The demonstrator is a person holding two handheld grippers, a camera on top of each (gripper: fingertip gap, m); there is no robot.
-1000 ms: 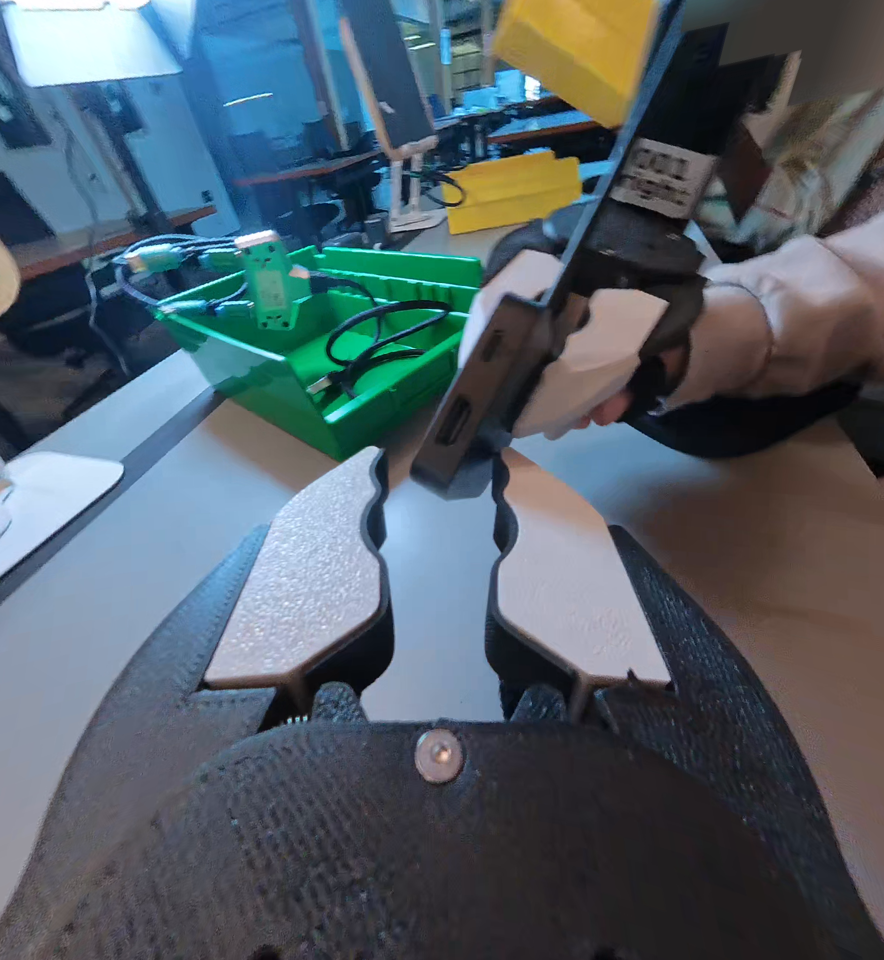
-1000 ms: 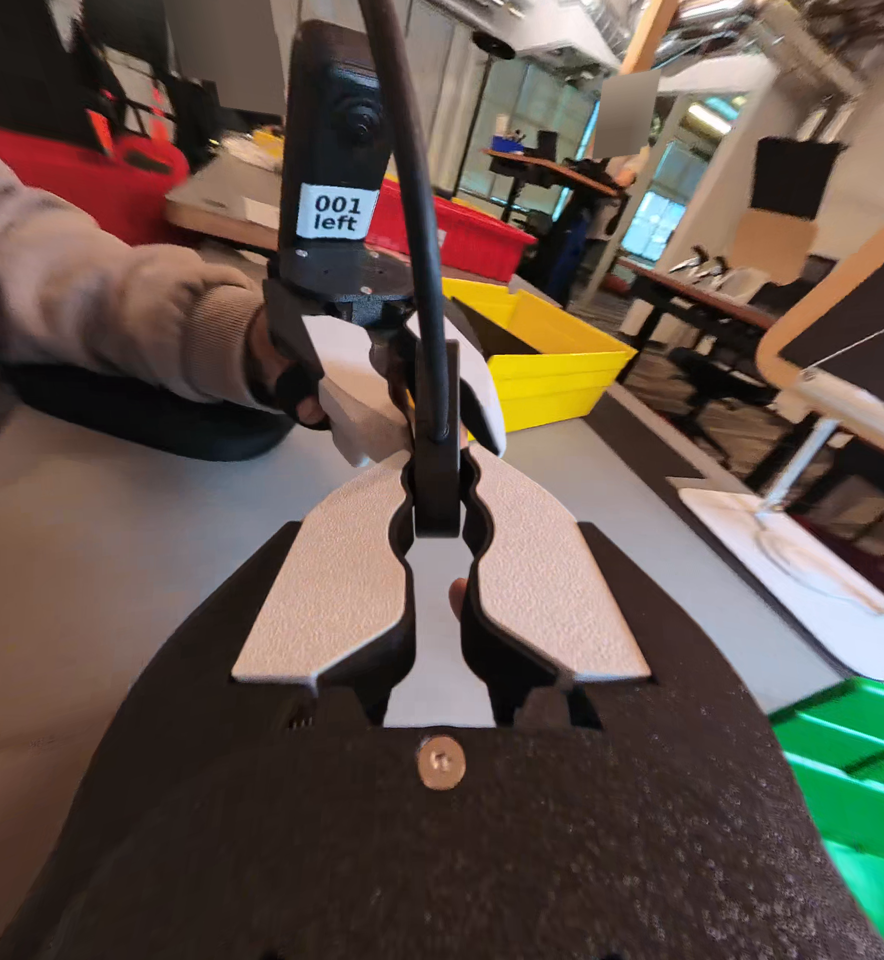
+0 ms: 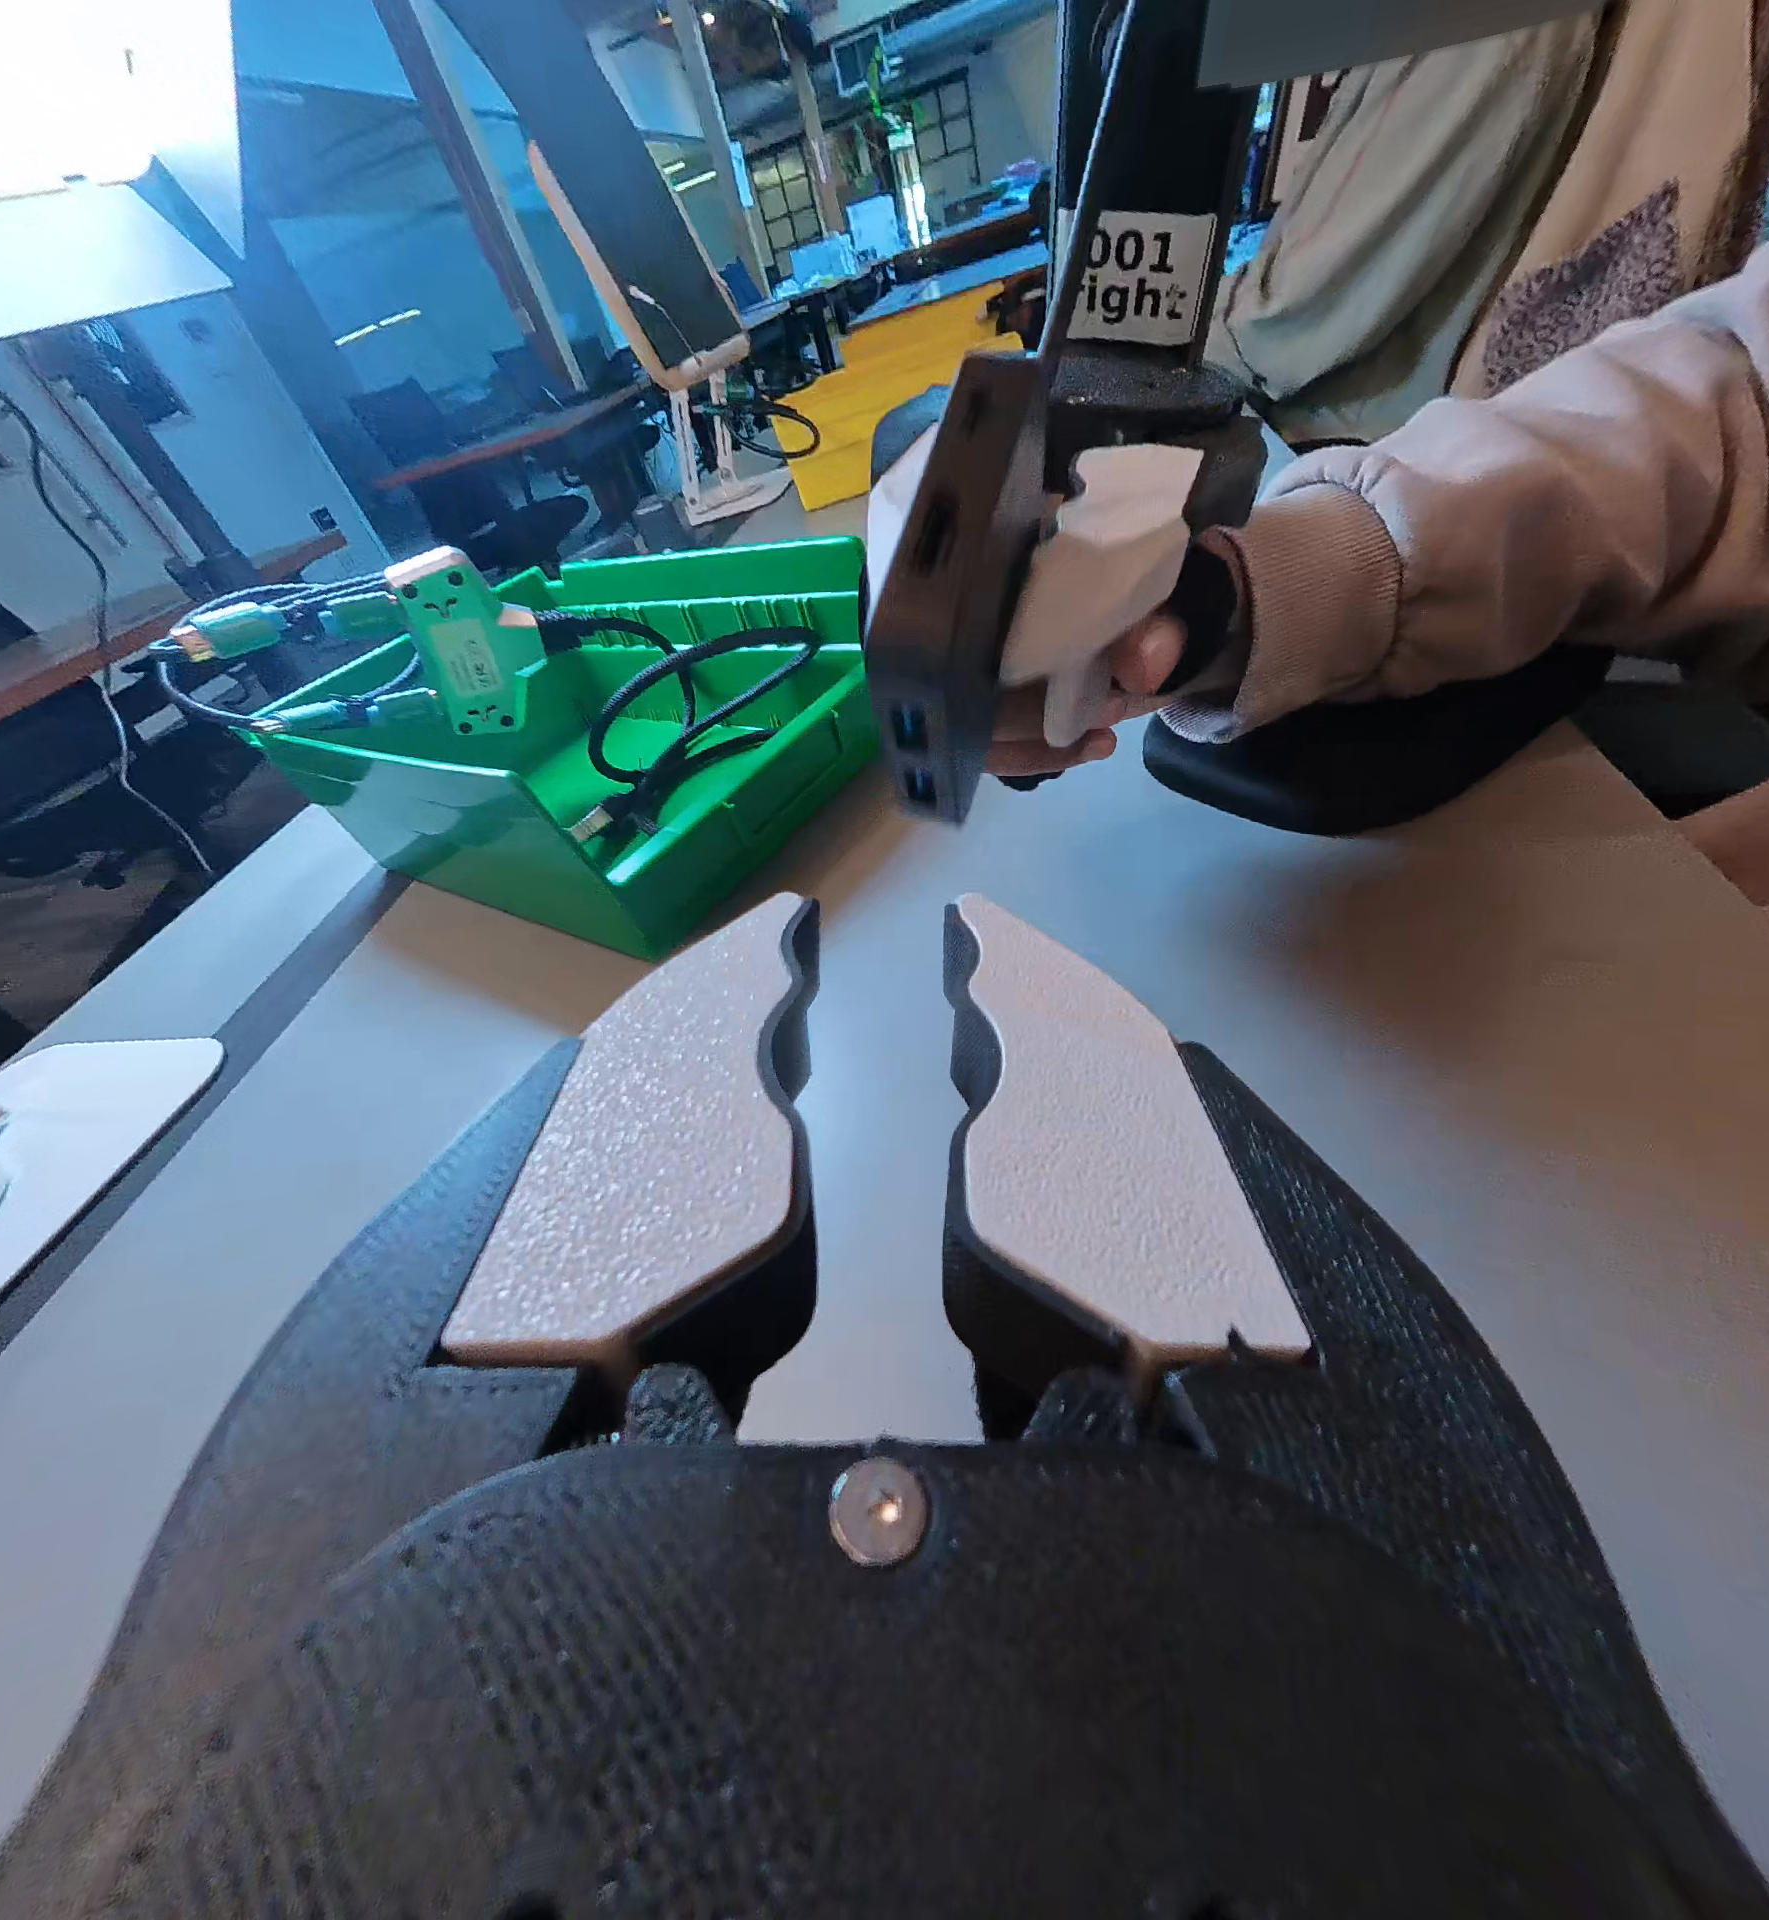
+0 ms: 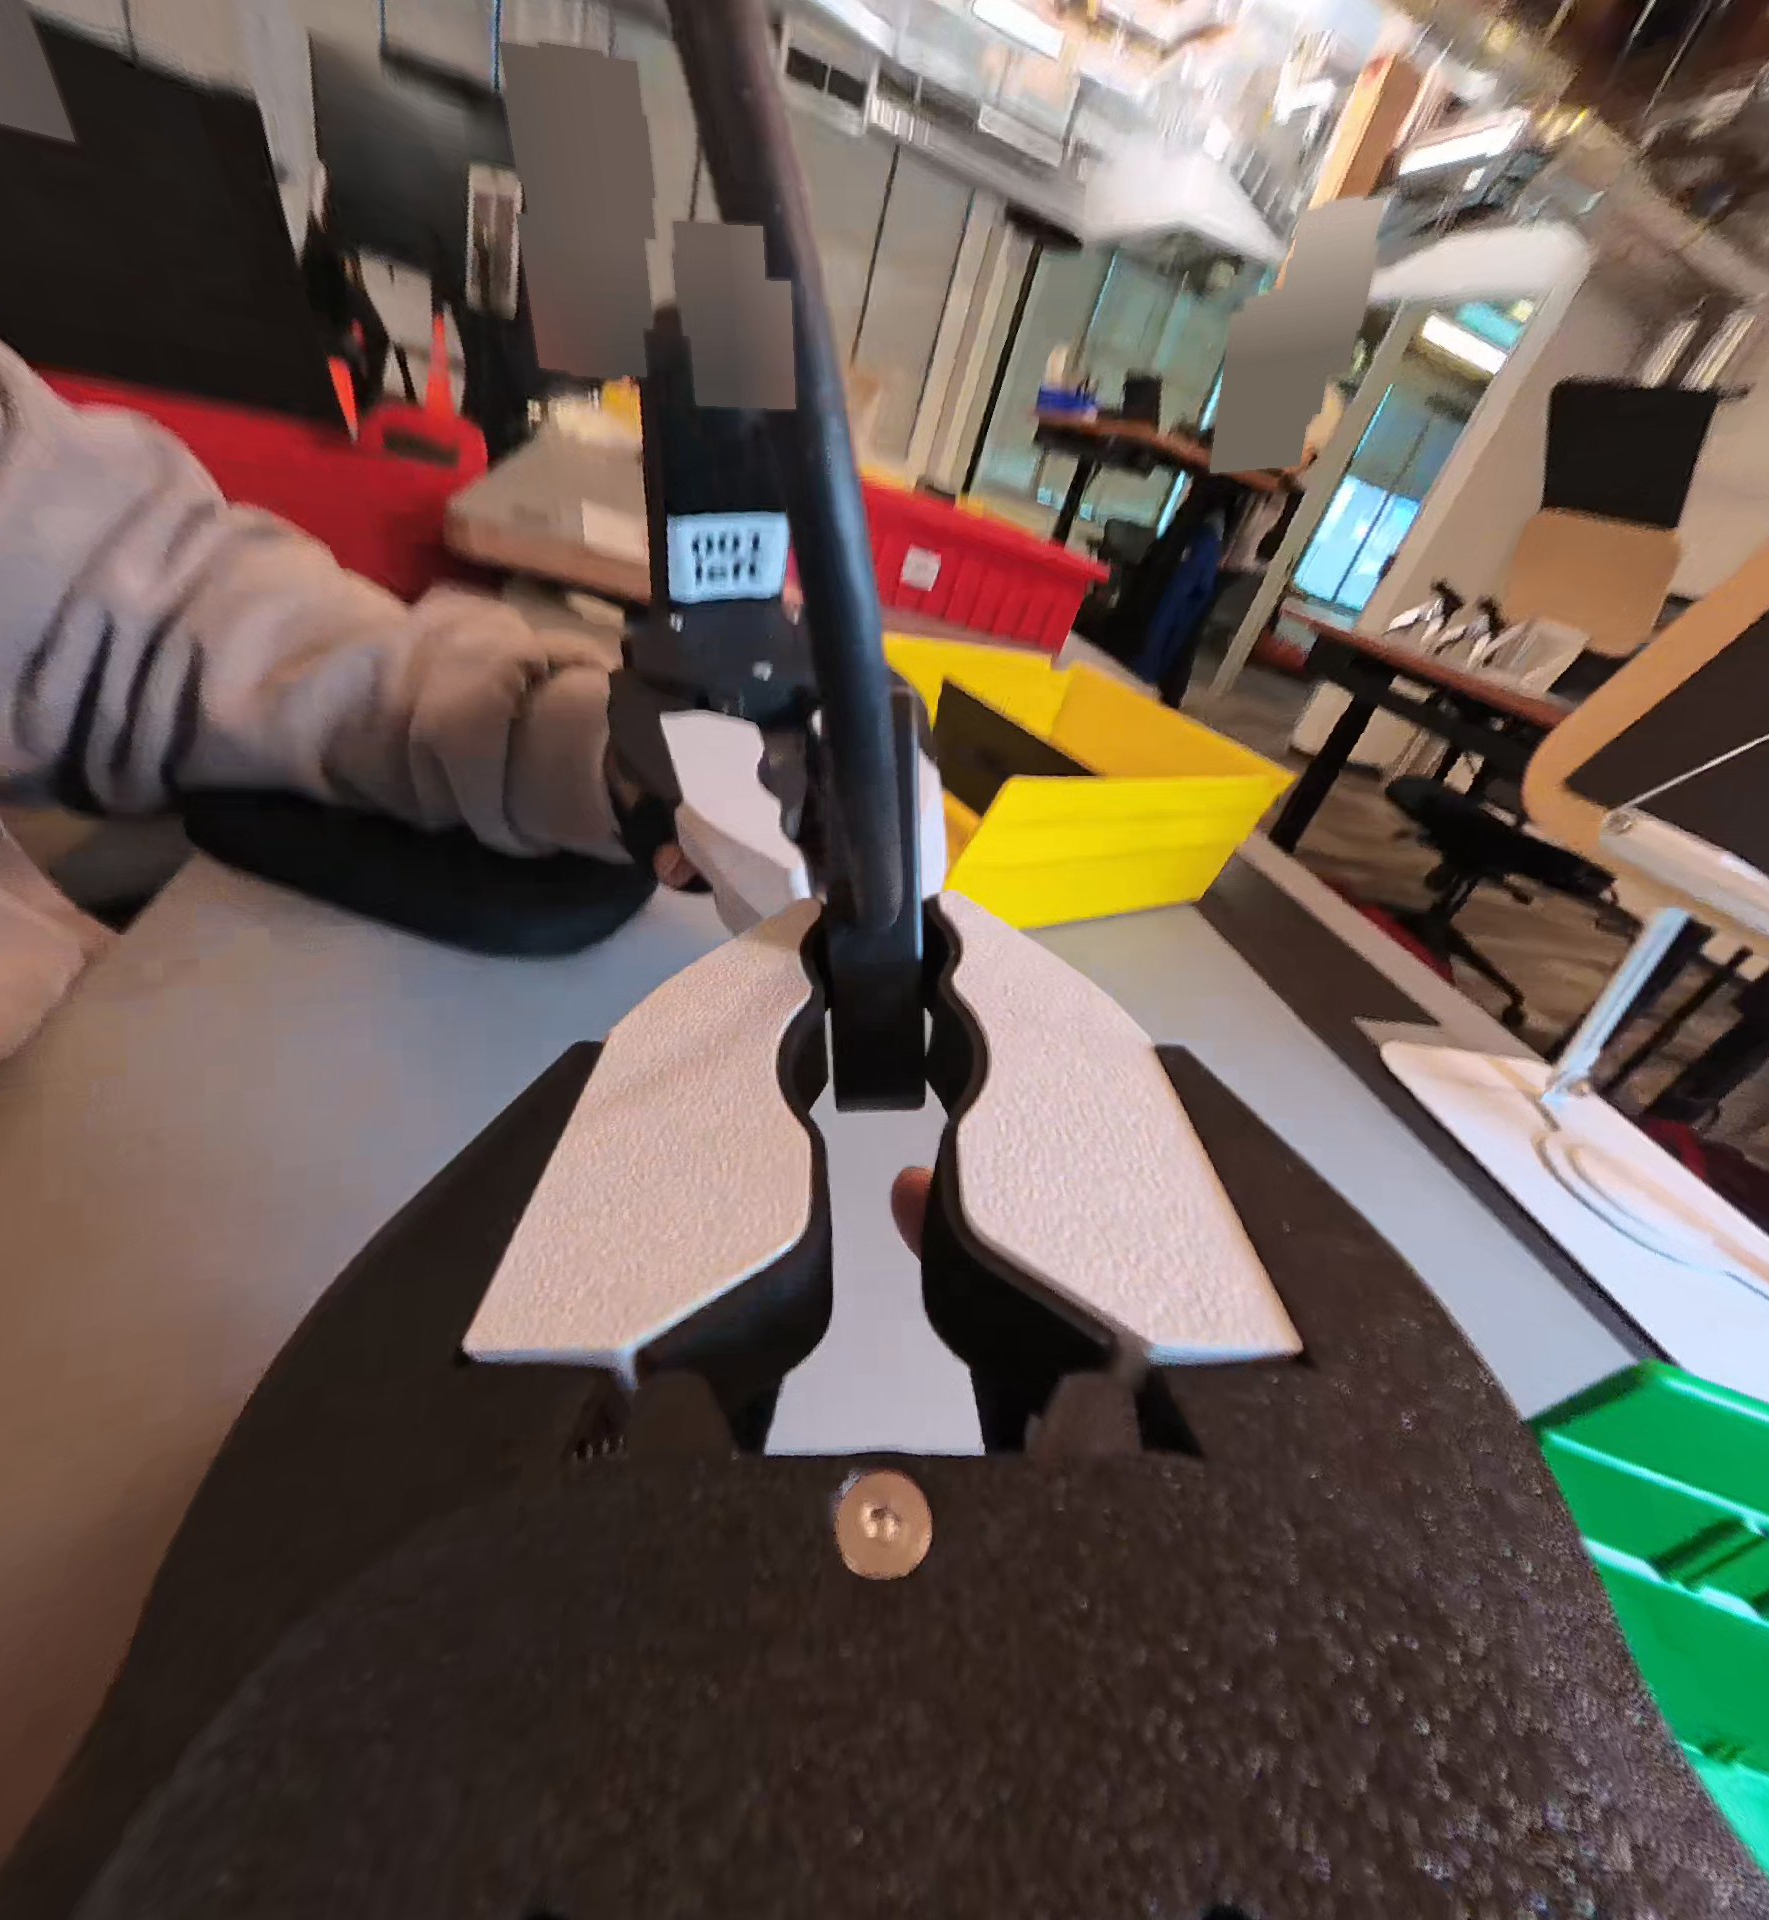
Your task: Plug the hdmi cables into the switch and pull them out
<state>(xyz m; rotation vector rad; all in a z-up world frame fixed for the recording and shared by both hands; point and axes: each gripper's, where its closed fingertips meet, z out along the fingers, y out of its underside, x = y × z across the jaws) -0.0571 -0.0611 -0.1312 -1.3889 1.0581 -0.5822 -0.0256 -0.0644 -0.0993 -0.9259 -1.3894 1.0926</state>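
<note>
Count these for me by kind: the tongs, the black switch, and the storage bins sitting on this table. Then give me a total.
Tongs: 2 (left tongs, right tongs)
Switch: 1 (black switch, held in the right tongs)
Bins: 2 (green bin, yellow bin)
Total: 5

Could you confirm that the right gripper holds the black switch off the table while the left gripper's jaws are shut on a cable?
Not quite: the left gripper holds nothing; its jaws stand apart over the bare table, as the left wrist view shows. The rest stands: the right gripper holds the black switch off the table.
</note>
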